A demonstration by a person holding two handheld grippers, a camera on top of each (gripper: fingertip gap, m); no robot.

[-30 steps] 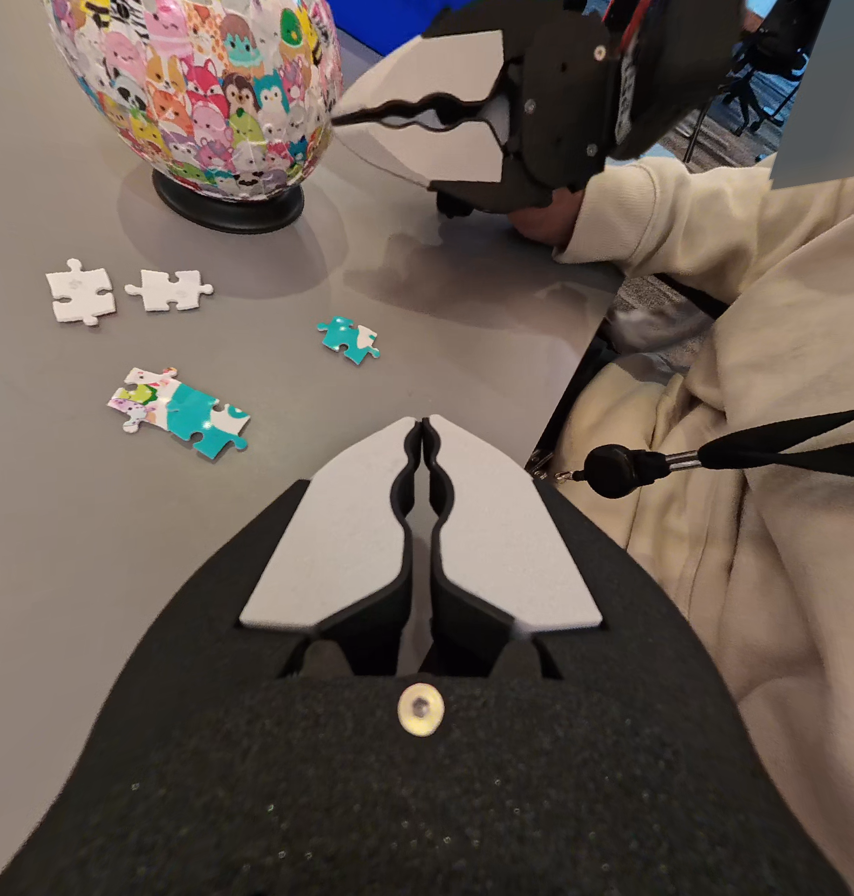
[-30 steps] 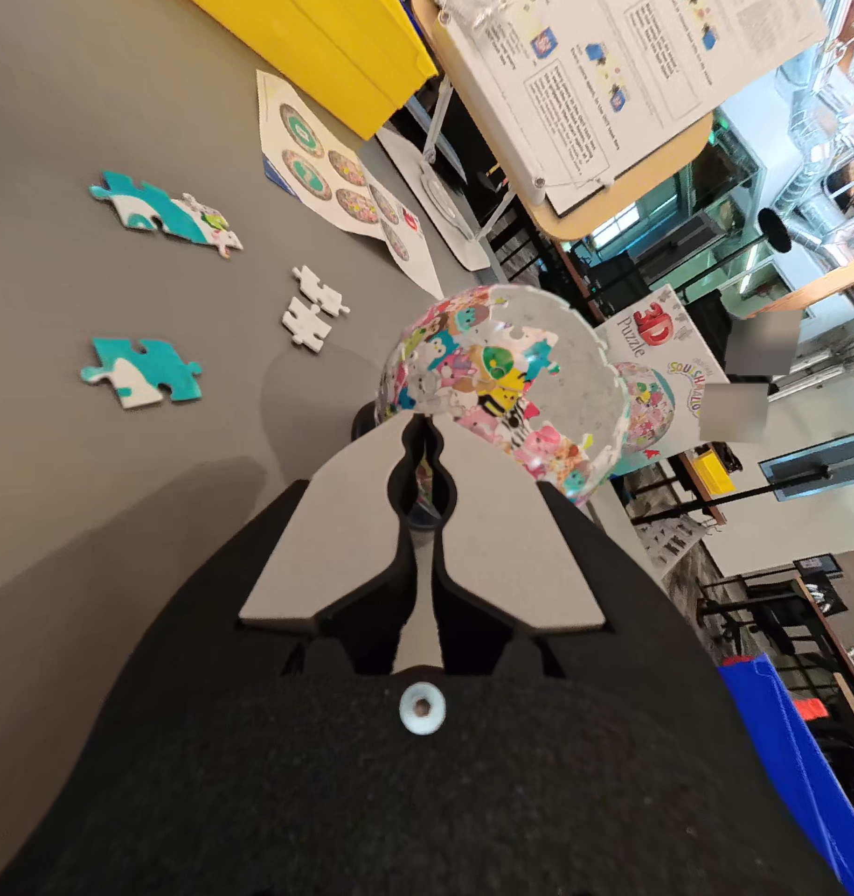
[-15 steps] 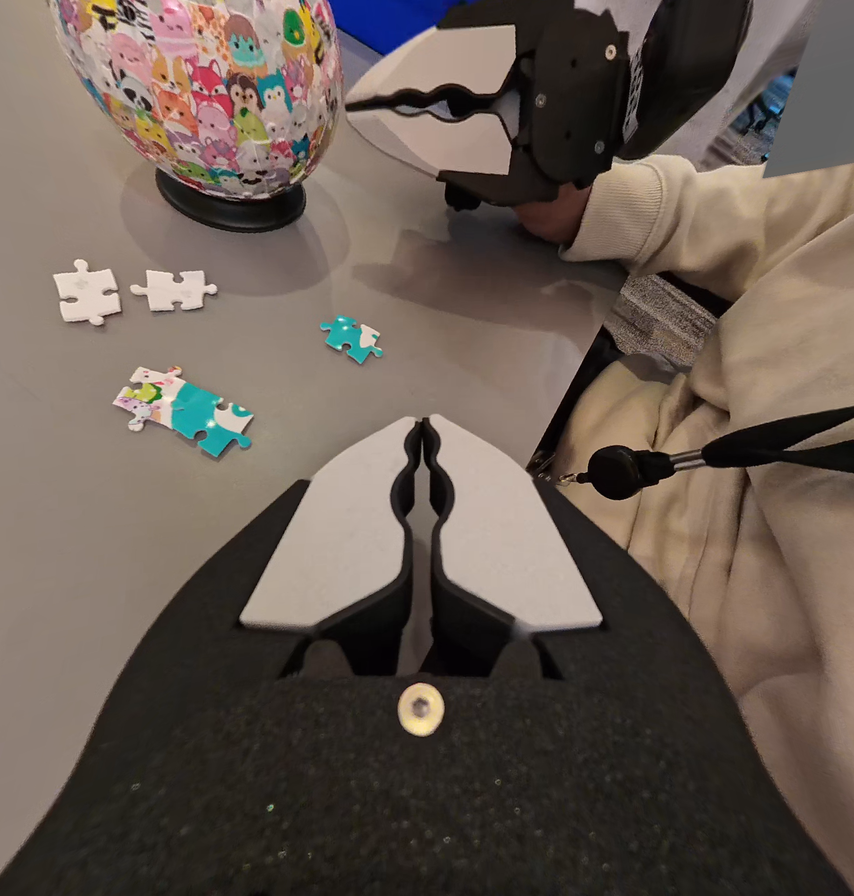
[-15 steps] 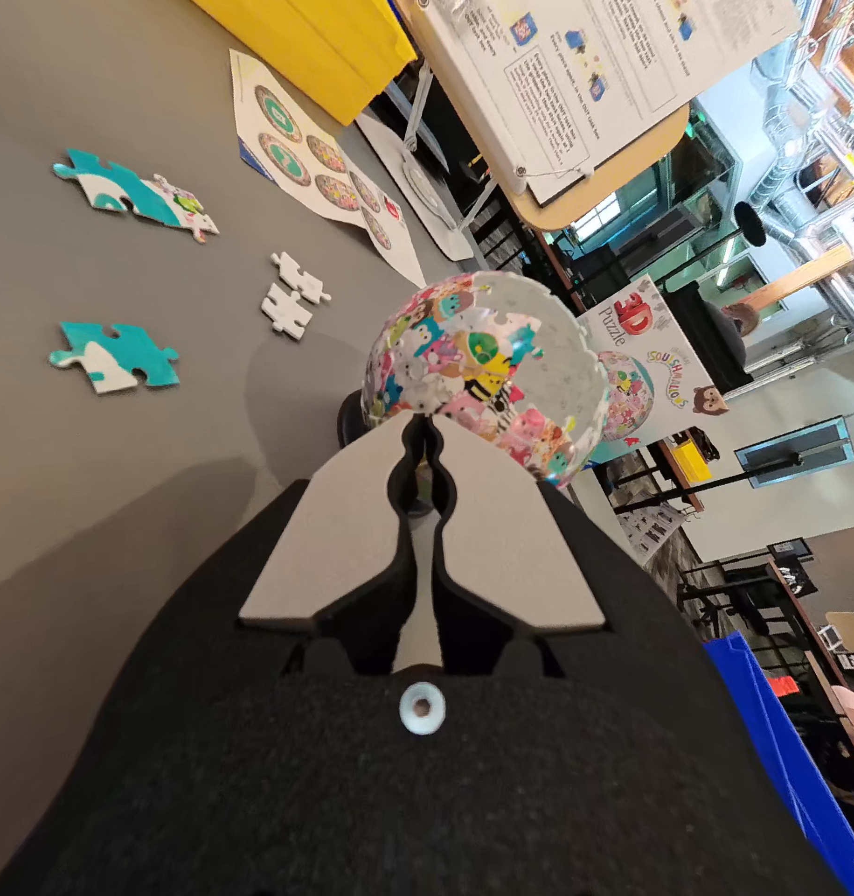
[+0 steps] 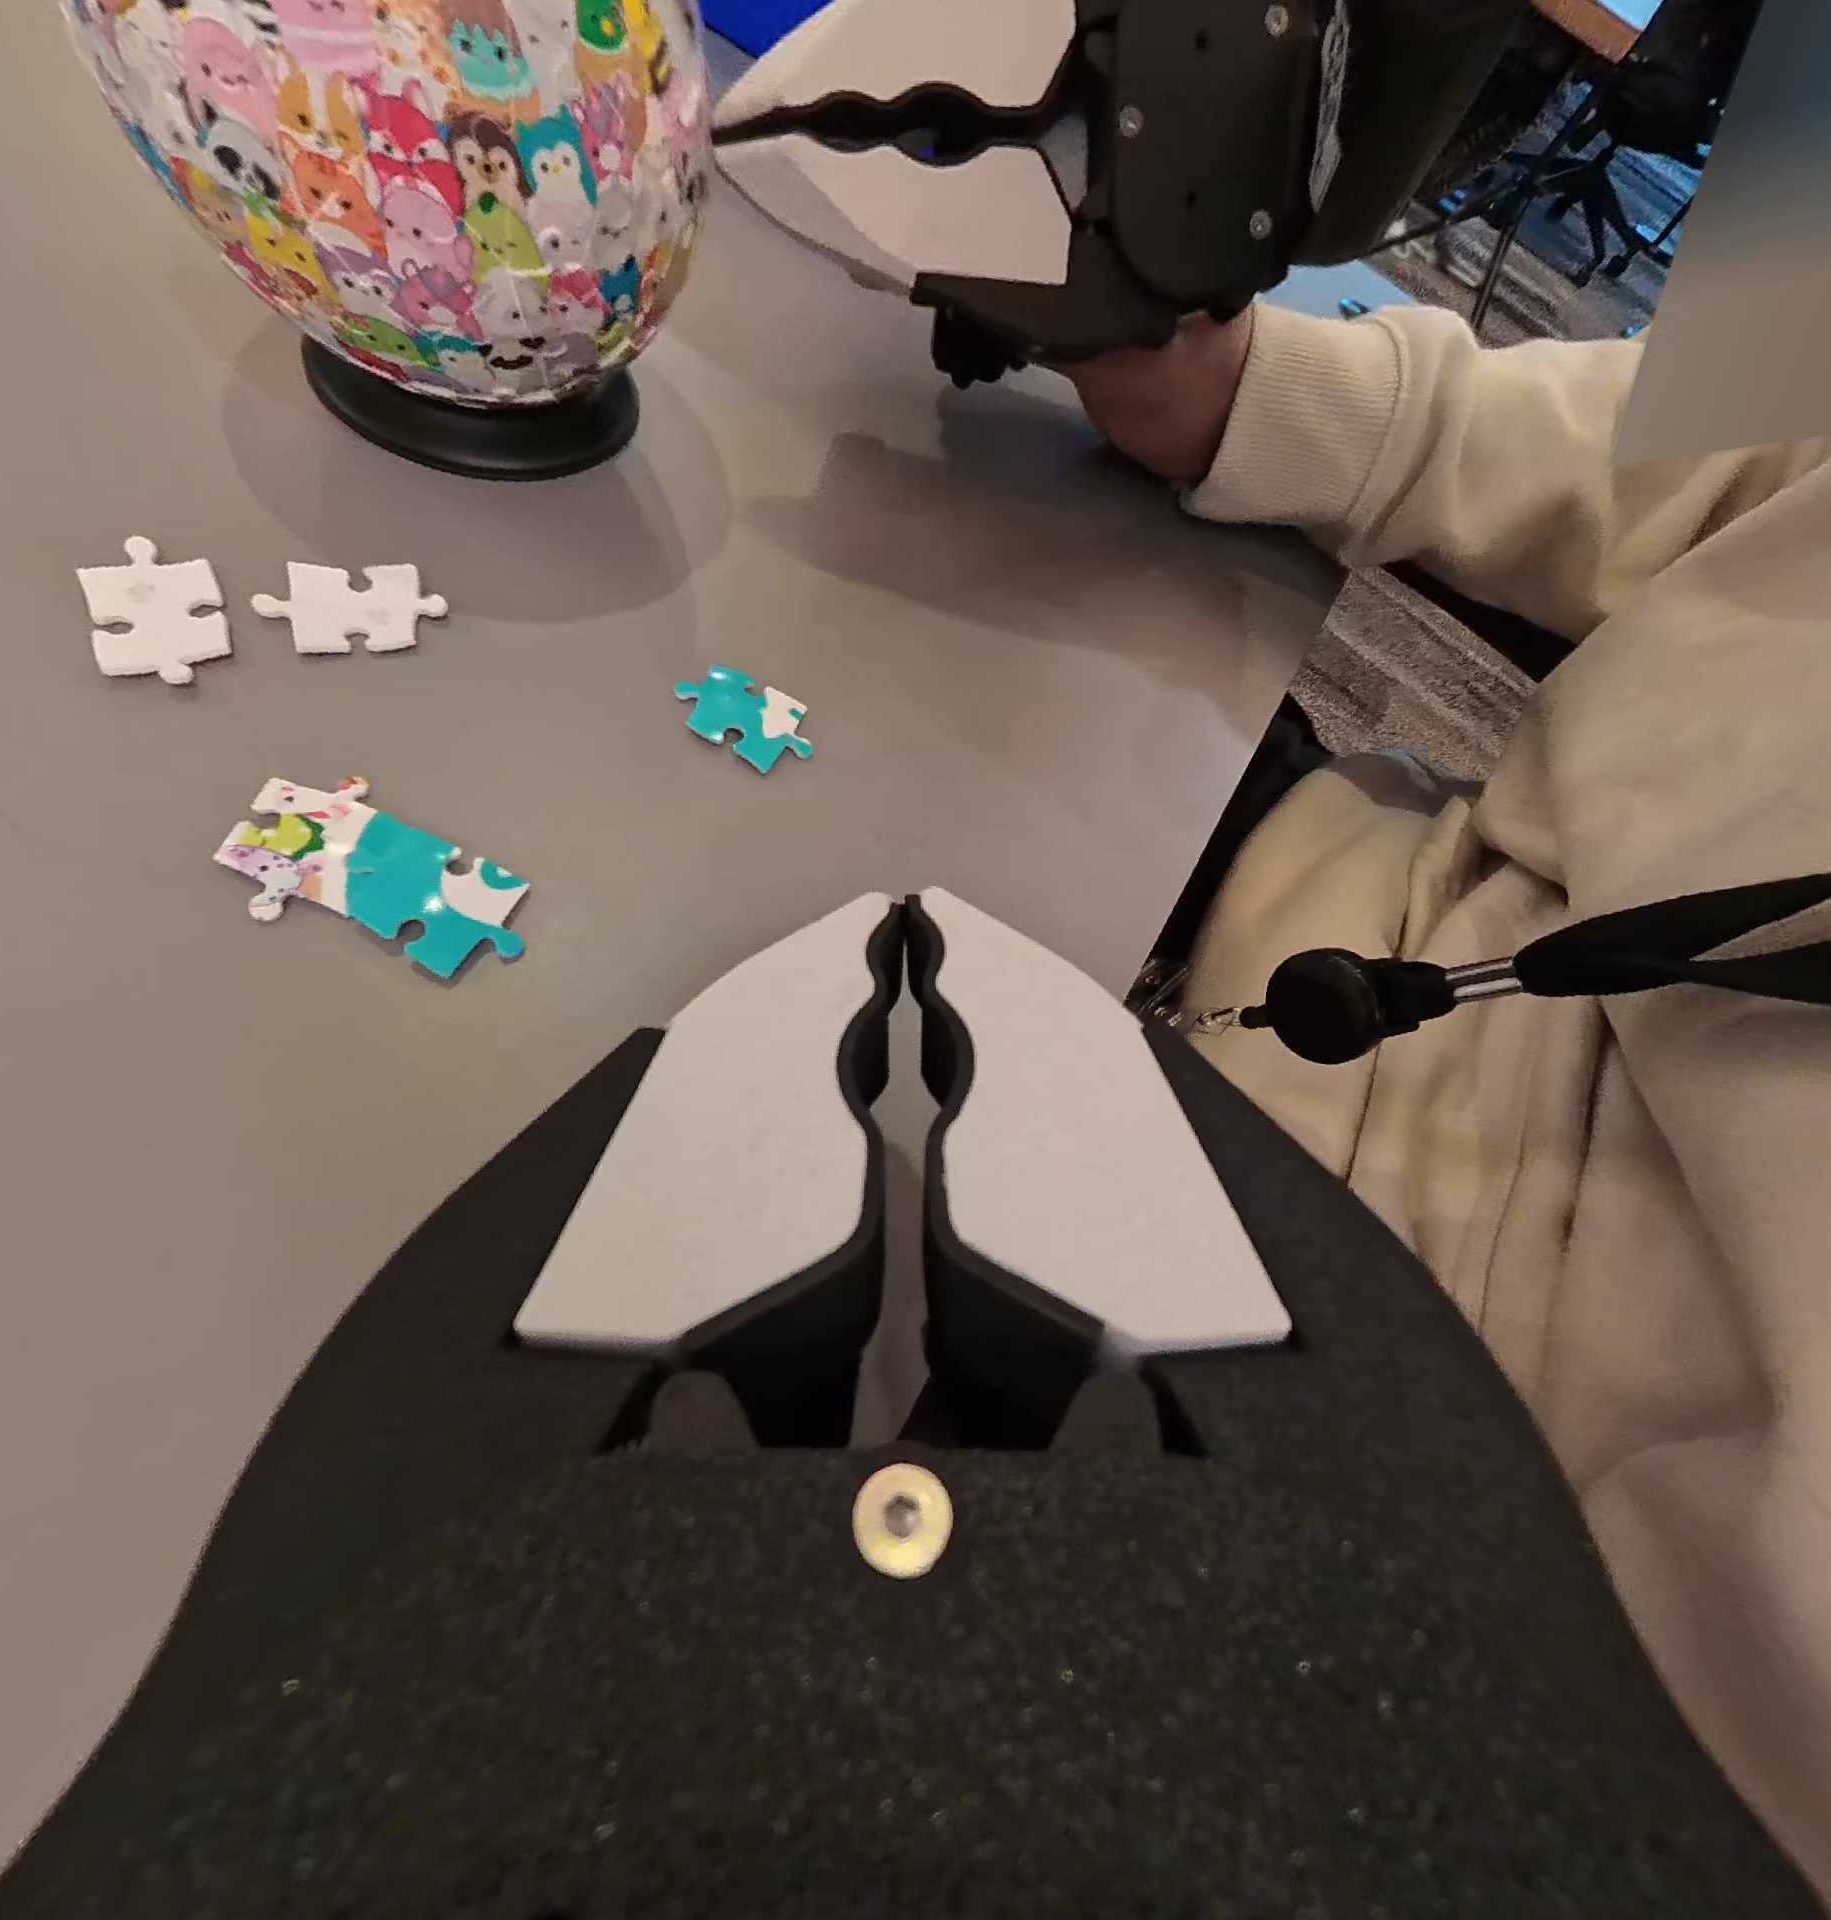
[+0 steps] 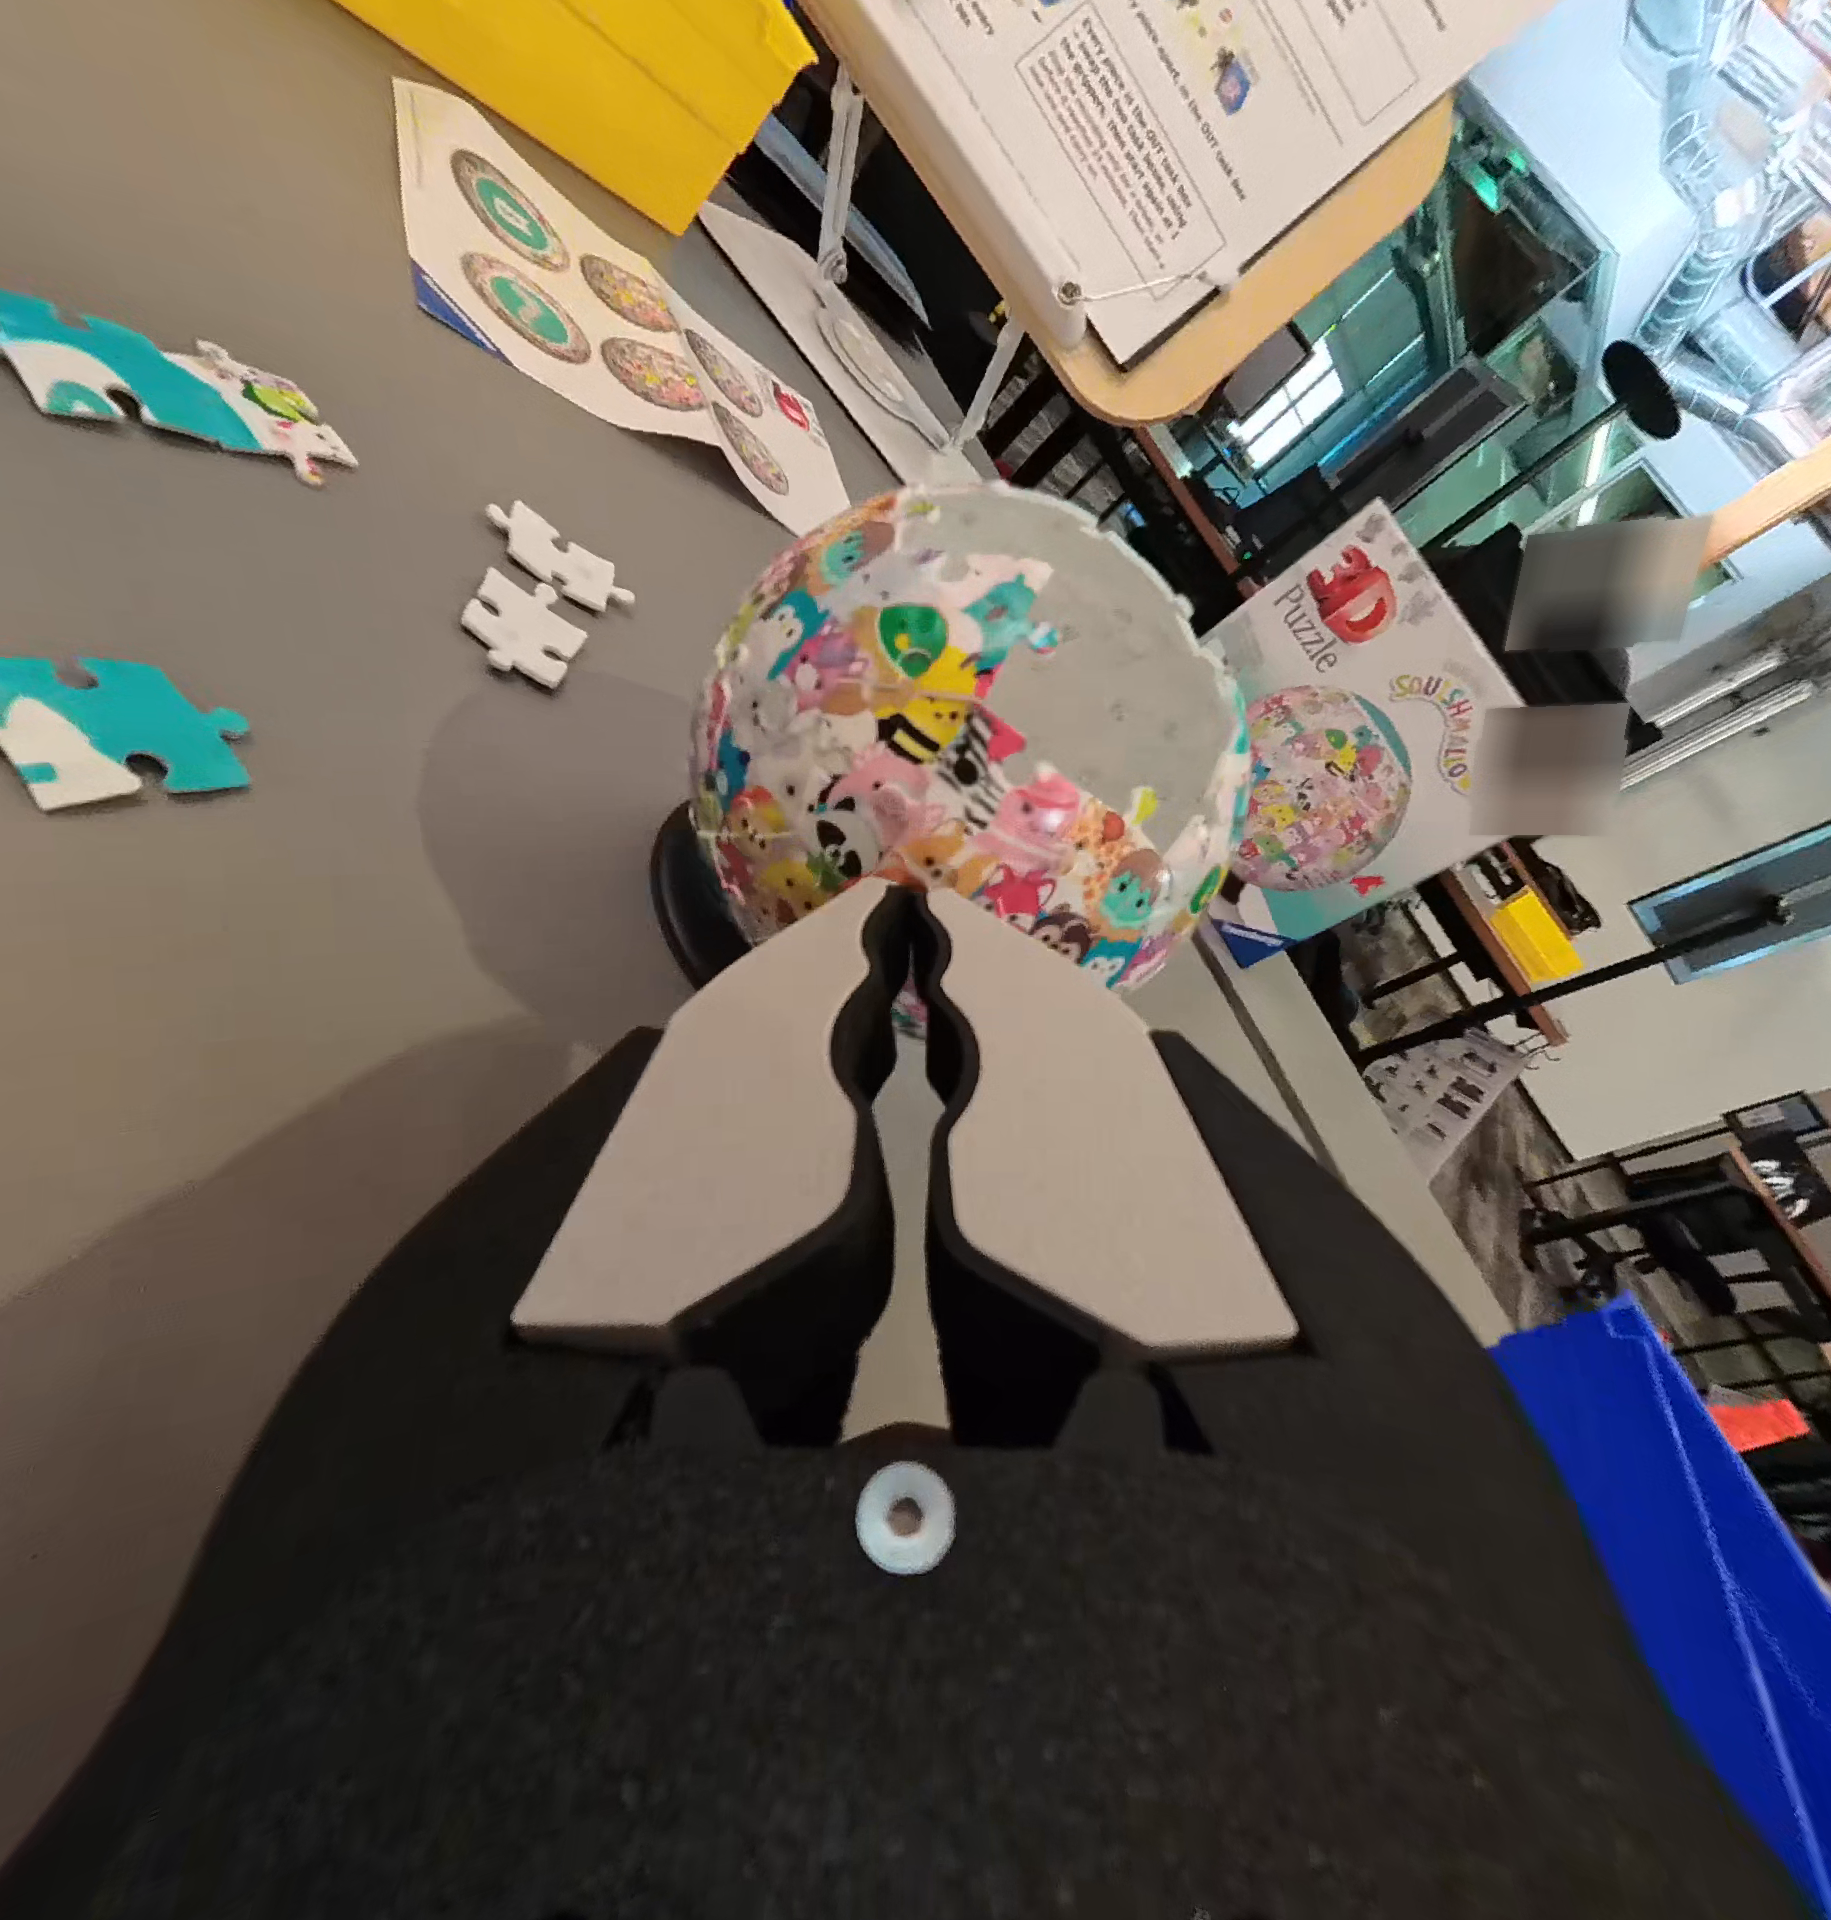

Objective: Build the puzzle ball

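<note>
1. Grey table [image 5: 890, 582] carries all parts; yellow bin [image 6: 599, 94] and instruction sheet [image 6: 578, 301] at its far edge, puzzle box [image 6: 1347, 727] behind.
2. Left to right in the left wrist view: two white face-down pieces [image 5: 256, 613], joined teal strip [image 5: 371, 873], single teal piece [image 5: 747, 715], all loose and apart.
3. Puzzle ball [image 5: 423, 177] sits on black ring stand [image 5: 469, 421], top unfinished, hollow interior visible [image 6: 1119, 665].
4. Left gripper [image 5: 906, 914]: jaws pressed together, empty, above the table's near edge.
5. Right gripper [image 6: 906, 909]: jaws together, nothing held, tips just beside the ball's side; contact unclear
</note>
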